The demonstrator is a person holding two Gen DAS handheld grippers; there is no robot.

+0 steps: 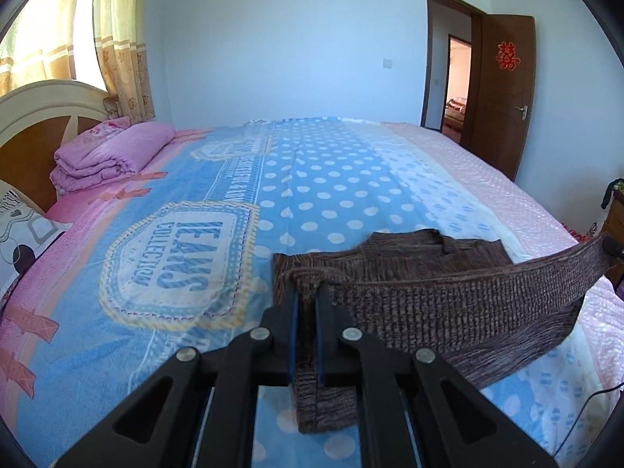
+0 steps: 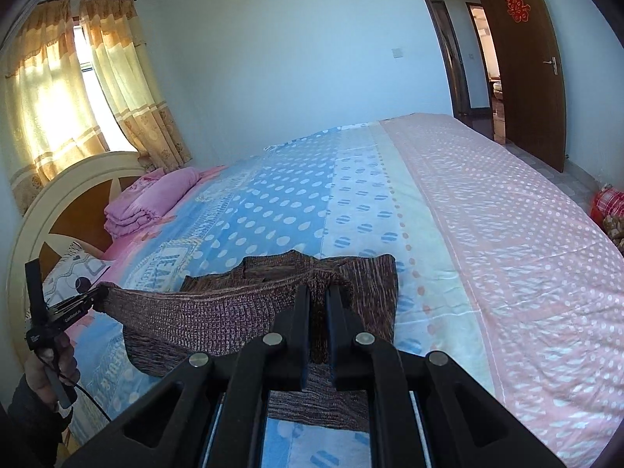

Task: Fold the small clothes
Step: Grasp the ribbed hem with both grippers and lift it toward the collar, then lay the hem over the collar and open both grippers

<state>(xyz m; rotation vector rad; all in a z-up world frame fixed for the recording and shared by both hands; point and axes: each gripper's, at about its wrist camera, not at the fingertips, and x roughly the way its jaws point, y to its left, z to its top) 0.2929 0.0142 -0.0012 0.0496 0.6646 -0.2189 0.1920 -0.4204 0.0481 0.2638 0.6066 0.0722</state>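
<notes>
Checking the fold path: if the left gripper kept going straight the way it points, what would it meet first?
Probably the rest of the brown sweater, lying on the bed just beyond the left gripper, which is shut on its hem. Past that, only the bedspread; depth is hard to judge.

The left hand-held gripper (image 1: 308, 292), black with blue pads, points toward twelve o'clock and downward, jaws clamped. The black right hand-held gripper (image 2: 318, 292) matches it. At eight o'clock, a hand (image 2: 48, 366) grips the left handle.
</notes>
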